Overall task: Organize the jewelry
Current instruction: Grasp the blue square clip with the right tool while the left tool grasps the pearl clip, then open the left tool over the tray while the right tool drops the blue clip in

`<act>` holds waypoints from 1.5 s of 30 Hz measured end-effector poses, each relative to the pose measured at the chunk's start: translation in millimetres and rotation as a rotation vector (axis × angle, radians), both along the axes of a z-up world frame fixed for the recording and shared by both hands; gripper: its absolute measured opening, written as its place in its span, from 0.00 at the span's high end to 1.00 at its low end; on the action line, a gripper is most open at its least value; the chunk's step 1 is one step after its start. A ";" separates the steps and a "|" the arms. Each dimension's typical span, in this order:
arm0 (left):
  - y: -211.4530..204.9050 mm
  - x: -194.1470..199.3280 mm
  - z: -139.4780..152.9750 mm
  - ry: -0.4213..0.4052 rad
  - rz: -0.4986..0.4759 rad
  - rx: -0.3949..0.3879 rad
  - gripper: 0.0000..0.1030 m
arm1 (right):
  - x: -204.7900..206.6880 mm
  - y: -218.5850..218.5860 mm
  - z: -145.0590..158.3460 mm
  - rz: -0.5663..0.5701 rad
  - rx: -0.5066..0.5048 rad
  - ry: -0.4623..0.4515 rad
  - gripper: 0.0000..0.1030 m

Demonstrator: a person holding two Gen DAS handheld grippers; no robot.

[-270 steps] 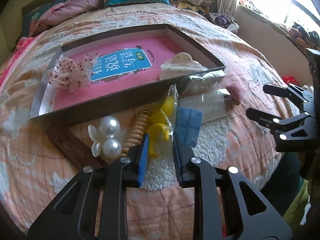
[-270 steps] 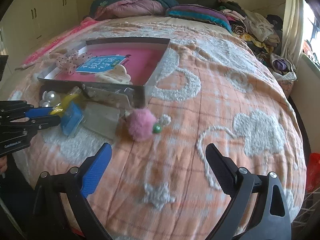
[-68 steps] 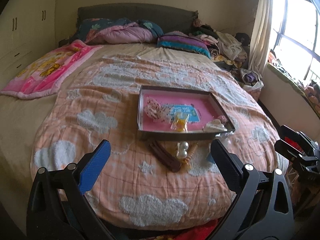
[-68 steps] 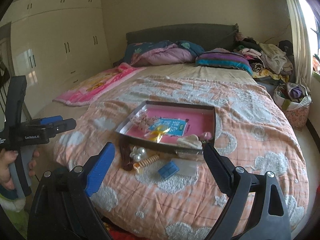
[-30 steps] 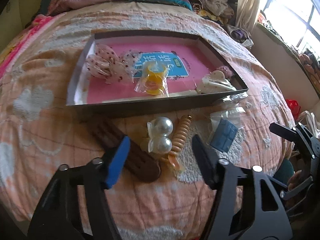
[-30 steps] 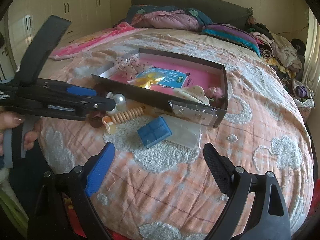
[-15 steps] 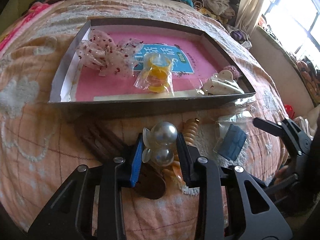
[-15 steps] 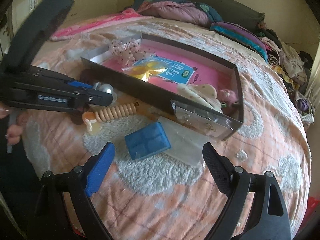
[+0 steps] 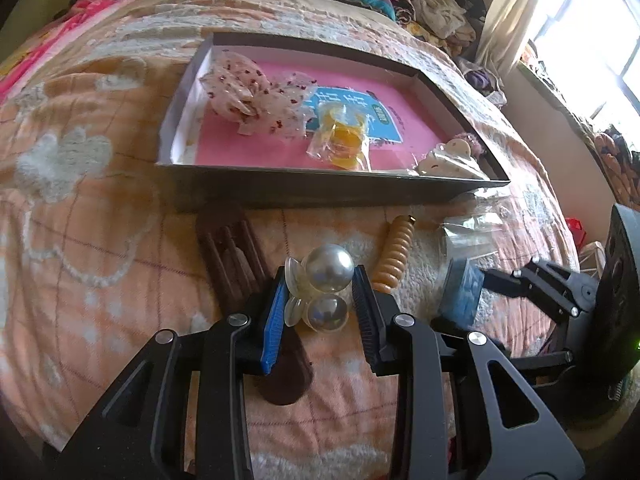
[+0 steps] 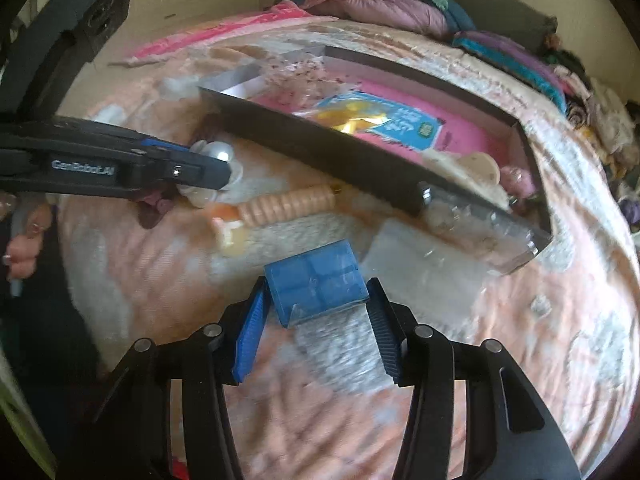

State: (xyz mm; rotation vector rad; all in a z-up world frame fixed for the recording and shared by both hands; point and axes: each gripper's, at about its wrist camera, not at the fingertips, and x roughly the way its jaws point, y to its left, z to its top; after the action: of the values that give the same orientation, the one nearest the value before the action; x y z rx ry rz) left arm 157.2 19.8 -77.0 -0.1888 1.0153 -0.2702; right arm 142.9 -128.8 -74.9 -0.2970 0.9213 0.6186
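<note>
Left tongs (image 9: 320, 304) pinch the pearl clip (image 9: 325, 286), right tongs (image 10: 318, 330), just closing, bracket the blue box (image 10: 316, 282); lift both squarely toward the tray (image 9: 320, 192).

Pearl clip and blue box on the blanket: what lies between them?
In the left wrist view, between the pearl clip and the blue box lies the ribbed peach hair clip, with the left gripper's right finger beside it.

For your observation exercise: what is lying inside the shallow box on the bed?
Inside the box: a dotted mesh bow, a bagged yellow item, a cream claw clip, a pink pompom. The pink lining's label is partly covered.
</note>
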 end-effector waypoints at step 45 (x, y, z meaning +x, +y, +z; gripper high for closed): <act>39.9 -0.1 110.7 -0.276 0.053 -0.038 0.77 | 2.4 -14.1 147.4 -0.106 0.213 -0.204 0.54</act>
State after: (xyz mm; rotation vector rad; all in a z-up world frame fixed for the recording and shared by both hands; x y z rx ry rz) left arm 157.1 59.7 33.6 -0.2069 0.7314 -0.2595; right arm 145.3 -142.9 72.5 -0.1171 0.6646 0.5720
